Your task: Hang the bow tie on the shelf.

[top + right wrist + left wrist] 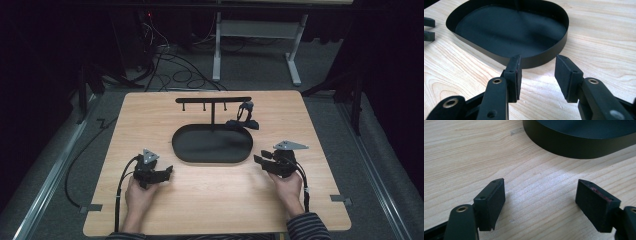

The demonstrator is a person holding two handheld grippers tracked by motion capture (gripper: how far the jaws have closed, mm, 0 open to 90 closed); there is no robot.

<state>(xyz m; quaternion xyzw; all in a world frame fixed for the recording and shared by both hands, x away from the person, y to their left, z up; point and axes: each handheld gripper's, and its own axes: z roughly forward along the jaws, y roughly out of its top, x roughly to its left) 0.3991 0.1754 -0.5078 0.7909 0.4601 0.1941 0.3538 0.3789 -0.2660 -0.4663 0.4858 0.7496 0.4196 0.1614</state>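
A black oval tray [212, 160] lies mid-table, with a black T-shaped stand [213, 100] rising from its far edge. A small dark item [244, 118], too small to identify, hangs or leans by the stand's right end. My left gripper [168, 172] rests on the wood left of the tray, held by a hand. In the left gripper view it [541, 185] is wide open over bare wood, with the tray wall [574, 147] ahead. My right gripper [259, 158] sits right of the tray. In the right gripper view it [537, 59] is open and empty, facing the tray wall [481, 51].
The wooden table [210, 200] has free room in front of the tray and along both sides. Cables and metal frame legs [216, 45] lie on the floor beyond the far edge. The other gripper's jaws [427, 28] show at the left of the right gripper view.
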